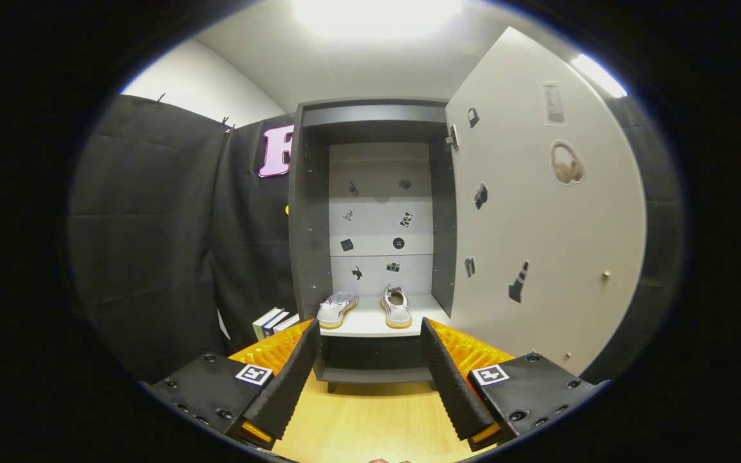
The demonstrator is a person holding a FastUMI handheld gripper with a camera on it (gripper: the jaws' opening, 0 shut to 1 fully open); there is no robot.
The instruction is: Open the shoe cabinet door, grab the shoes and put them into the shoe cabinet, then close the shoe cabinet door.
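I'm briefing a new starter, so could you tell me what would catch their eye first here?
The open cabinet beyond the fingers, with two shoes side by side on its shelf. Its door swings wide to the right, dotted with stickers. The gripper is open and empty, short of the cabinet.

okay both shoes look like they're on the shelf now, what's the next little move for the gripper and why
Probably swing toward the open cabinet door to push it shut. Both shoes, left shoe and right shoe, already rest on the shelf, and the gripper is open, holding nothing, backed off from the cabinet. Closing the door is the only step left.
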